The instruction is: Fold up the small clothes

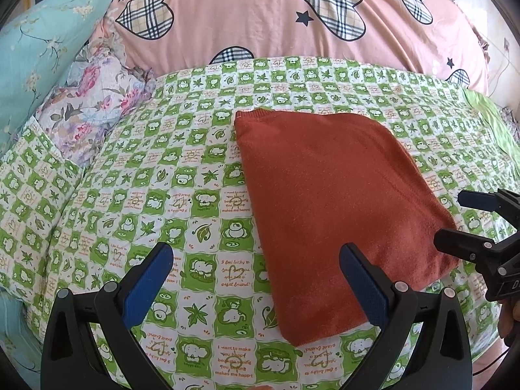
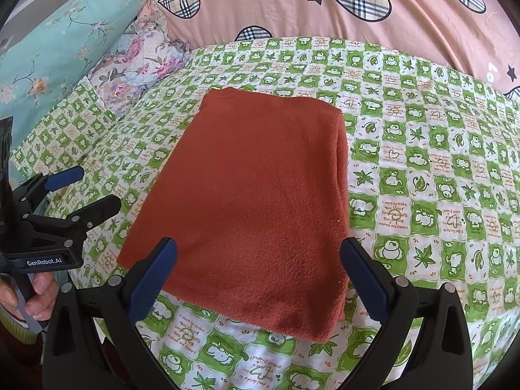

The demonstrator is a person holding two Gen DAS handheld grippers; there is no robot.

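A rust-orange knitted garment [image 1: 328,201] lies folded into a flat rectangle [image 2: 256,201] on the green-and-white checked bedsheet [image 1: 162,195]. My left gripper [image 1: 256,253] hovers open over the garment's near left edge, nothing between its blue pads. My right gripper [image 2: 258,247] is open too, held above the garment's near edge. In the left wrist view the right gripper [image 1: 451,217] shows at the far right beside the garment's corner. In the right wrist view the left gripper [image 2: 97,188] sits left of the garment, with a hand [image 2: 35,295] on its handle.
A pink quilt with plaid hearts [image 1: 276,26] bulges along the back. A teal floral pillow [image 1: 35,52] and a purple floral cloth [image 1: 94,100] lie at the back left. The checked sheet [image 2: 422,195] spreads bare to the right of the garment.
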